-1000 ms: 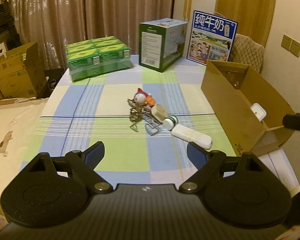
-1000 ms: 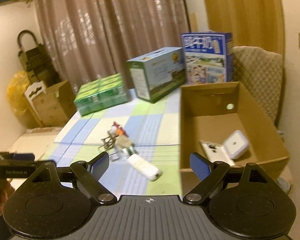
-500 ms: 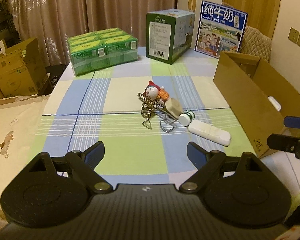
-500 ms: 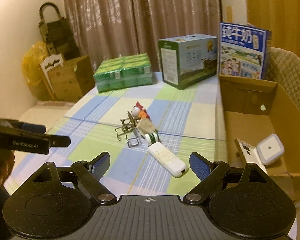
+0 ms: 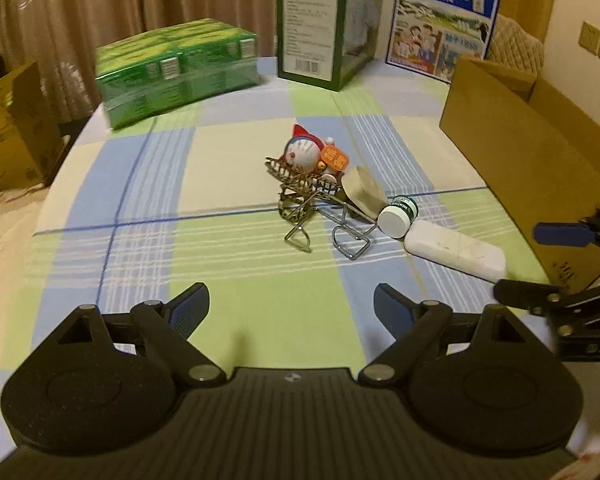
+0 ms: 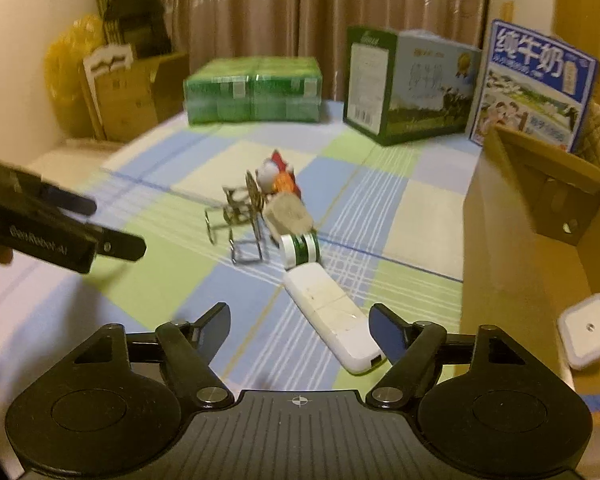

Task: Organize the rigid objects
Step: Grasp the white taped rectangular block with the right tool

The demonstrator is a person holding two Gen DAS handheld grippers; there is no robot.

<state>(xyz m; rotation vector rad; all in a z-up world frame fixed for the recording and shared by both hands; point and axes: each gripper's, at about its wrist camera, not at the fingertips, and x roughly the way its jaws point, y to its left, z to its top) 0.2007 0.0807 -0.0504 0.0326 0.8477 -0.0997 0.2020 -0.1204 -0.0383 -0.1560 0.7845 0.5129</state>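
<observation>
A small heap lies mid-table: a toy figure (image 5: 306,153), a wire rack (image 5: 308,196), a beige block (image 5: 364,192), a green-and-white jar (image 5: 398,216) and a long white device (image 5: 454,250). My right gripper (image 6: 300,330) hangs just above the white device (image 6: 332,312); its jaws are closing, with the device's near end between the fingers but not pressed. My left gripper (image 5: 292,308) stands open over bare cloth, short of the heap. An open cardboard box (image 6: 512,248) at the right holds a white square item (image 6: 588,330).
A green carton pack (image 5: 176,68), a green box (image 5: 328,28) and a blue milk carton (image 5: 446,20) line the table's far edge. Cardboard boxes (image 6: 124,96) and a yellow bag stand on the floor at left. A padded chair is behind the open box.
Both grippers have come down and forward toward the heap. The right gripper's fingers have narrowed and now flank the white device's near end.
</observation>
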